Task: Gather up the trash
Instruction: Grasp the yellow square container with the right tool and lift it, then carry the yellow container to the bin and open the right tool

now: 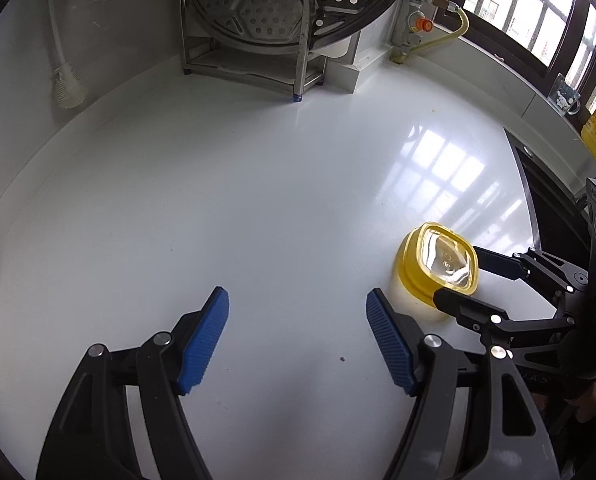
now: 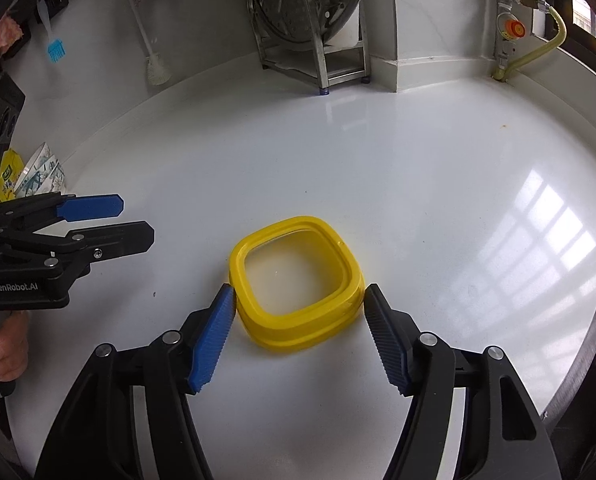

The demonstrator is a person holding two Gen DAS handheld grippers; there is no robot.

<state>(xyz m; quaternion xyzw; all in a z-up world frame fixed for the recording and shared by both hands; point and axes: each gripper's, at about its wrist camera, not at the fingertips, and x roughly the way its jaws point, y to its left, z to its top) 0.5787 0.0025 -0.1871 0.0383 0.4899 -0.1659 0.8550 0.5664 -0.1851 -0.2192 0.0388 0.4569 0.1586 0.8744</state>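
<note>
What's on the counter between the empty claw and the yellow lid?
Almost nothing. In the right wrist view, only bare white counter and one tiny dark speck lie between the left gripper and the yellow lid.

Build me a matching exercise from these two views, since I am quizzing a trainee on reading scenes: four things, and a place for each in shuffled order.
Things:
1. yellow lid
2. silicone brush
3. metal rack
4. crumpled wrappers

Places:
A. hanging on the back wall, left
B. on the counter's left edge, behind the left gripper
C. between the right gripper's fingers, on the counter
D. standing at the back of the counter, holding perforated pans

Pairs: 1-C, 2-A, 3-D, 4-B
</note>
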